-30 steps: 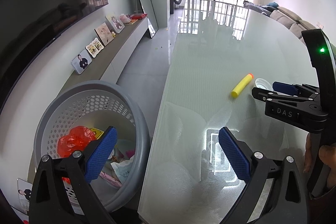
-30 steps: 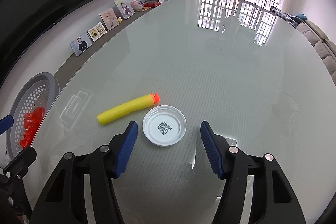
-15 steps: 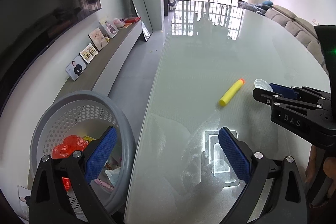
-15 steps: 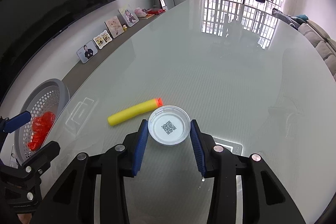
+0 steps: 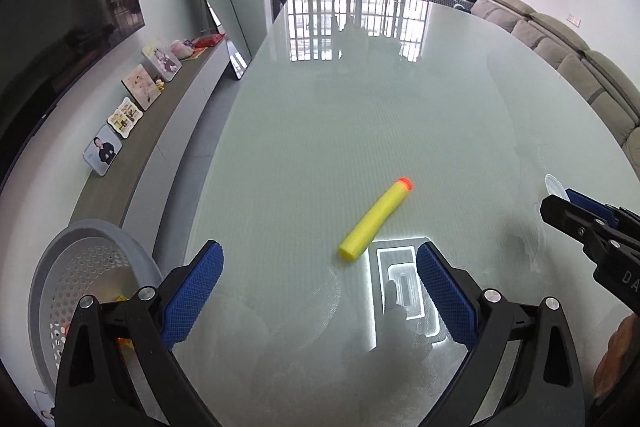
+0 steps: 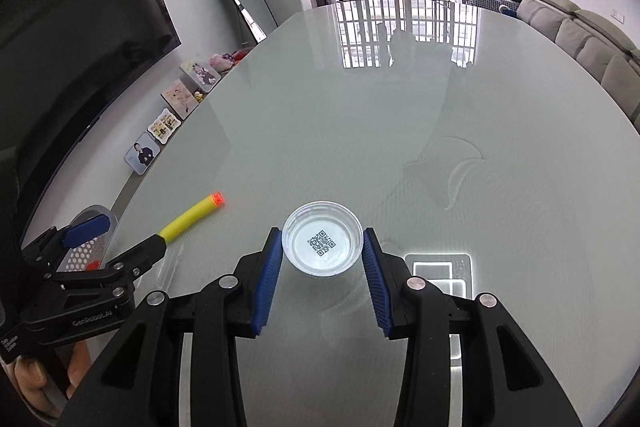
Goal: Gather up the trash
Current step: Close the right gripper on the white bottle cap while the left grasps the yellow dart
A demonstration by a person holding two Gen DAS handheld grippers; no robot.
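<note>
My right gripper [image 6: 322, 251] is shut on a clear plastic lid [image 6: 322, 243] with a QR code and holds it lifted above the glass table [image 6: 400, 131]. The lid's edge also shows in the left wrist view [image 5: 555, 183] at the tip of the right gripper. A yellow foam dart [image 5: 375, 219] with an orange tip lies on the table; in the right wrist view the dart [image 6: 193, 215] lies to the left. My left gripper [image 5: 318, 291] is open and empty, just short of the dart.
A grey perforated waste basket [image 5: 60, 267] with trash inside stands on the floor at the table's left edge. A low shelf [image 5: 160, 131] with photo frames runs along the left wall. A sofa [image 5: 580, 67] is at the right.
My right gripper closed on the lid and lifted it off the table. My left gripper swung right, away from the basket, toward the dart.
</note>
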